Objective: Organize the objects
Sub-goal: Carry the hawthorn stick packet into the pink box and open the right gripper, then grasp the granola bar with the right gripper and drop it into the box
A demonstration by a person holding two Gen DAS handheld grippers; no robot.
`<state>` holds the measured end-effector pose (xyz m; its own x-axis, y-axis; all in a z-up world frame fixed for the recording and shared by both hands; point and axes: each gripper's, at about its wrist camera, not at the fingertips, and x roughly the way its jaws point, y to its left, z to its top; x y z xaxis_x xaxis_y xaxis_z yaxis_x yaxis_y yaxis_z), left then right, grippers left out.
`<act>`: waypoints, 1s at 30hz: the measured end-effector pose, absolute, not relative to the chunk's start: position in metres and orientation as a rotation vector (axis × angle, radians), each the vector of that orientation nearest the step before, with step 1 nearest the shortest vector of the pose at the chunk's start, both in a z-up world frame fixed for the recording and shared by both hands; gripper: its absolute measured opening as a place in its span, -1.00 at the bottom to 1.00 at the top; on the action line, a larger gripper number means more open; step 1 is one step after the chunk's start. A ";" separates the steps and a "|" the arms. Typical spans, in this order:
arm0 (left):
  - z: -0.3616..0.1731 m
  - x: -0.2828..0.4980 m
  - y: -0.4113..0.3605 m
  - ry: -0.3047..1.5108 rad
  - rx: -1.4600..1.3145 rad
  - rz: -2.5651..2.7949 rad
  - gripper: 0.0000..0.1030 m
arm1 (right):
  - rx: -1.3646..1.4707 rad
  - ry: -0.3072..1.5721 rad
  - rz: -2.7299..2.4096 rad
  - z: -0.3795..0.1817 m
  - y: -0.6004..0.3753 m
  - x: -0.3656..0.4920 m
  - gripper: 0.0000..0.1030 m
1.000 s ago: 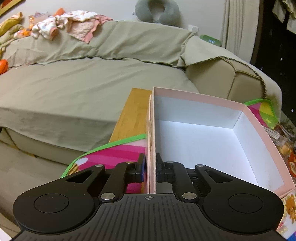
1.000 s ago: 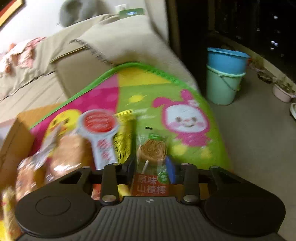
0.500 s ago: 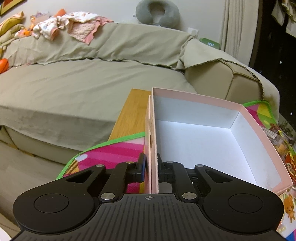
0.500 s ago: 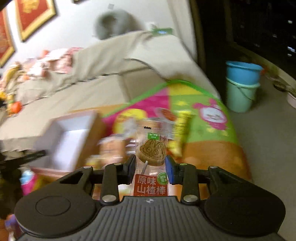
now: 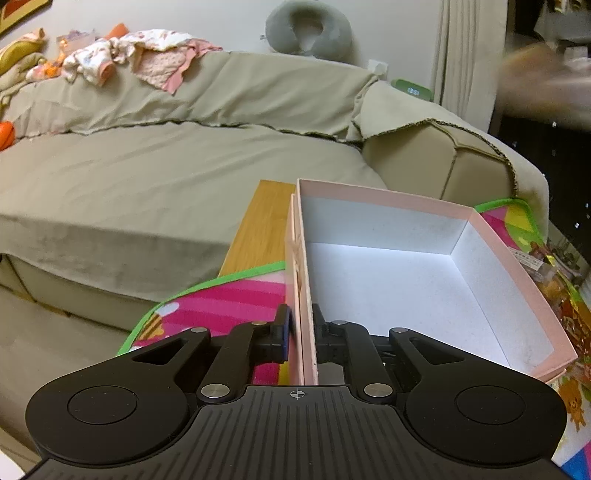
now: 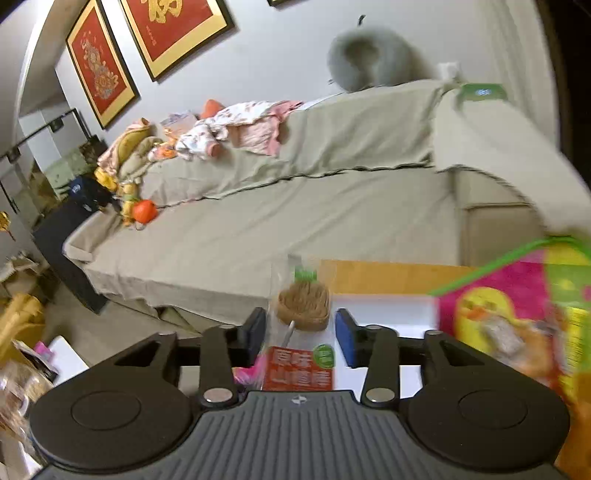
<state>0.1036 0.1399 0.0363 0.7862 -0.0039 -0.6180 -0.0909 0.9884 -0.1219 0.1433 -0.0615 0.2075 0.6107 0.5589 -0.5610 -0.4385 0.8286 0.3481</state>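
Observation:
My left gripper (image 5: pixel 301 326) is shut on the near left wall of an open pink box (image 5: pixel 476 229) with a white inside; nothing shows inside it. The box stands on a colourful play mat (image 5: pixel 221 302) over a wooden table. My right gripper (image 6: pixel 300 326) holds a clear packet with a brown rabbit-shaped lollipop and a red label (image 6: pixel 302 314), pinched between the pads. It hangs above the box's white inside (image 6: pixel 388 314). The view is blurred.
A beige covered sofa (image 5: pixel 166 166) runs behind the table, with clothes and a grey neck pillow (image 5: pixel 308 29) on its back. Several snack packets (image 5: pixel 554 280) lie on the mat right of the box. A bare wooden strip (image 5: pixel 264 225) lies left of the box.
My right gripper has lifted the lollipop packet off the mat and swung left over the pink box. The left gripper has stayed on the box wall.

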 end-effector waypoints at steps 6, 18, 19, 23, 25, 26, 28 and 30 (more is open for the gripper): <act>0.036 0.103 0.138 0.659 -0.136 0.048 -0.76 | 0.083 0.639 0.514 0.178 -0.084 0.118 -0.02; 0.038 0.099 0.137 0.673 -0.113 0.041 -0.75 | -0.037 0.780 0.309 0.060 -0.166 0.023 0.06; 0.037 0.098 0.137 0.674 -0.111 0.041 -0.75 | -0.050 0.783 0.309 0.055 -0.164 0.019 0.06; 0.038 0.096 0.137 0.681 -0.124 0.051 -0.75 | -0.083 0.780 0.341 0.042 -0.149 0.020 0.06; 0.038 0.096 0.136 0.682 -0.128 0.058 -0.75 | -0.102 0.776 0.354 0.041 -0.141 0.029 0.06; 0.038 0.096 0.136 0.681 -0.126 0.061 -0.75 | -0.108 0.775 0.360 0.039 -0.139 0.037 0.06; 0.037 0.096 0.134 0.681 -0.126 0.063 -0.75 | -0.119 0.772 0.375 0.034 -0.134 0.050 0.06; 0.037 0.096 0.134 0.681 -0.129 0.063 -0.75 | -0.130 0.769 0.395 0.031 -0.126 0.060 0.02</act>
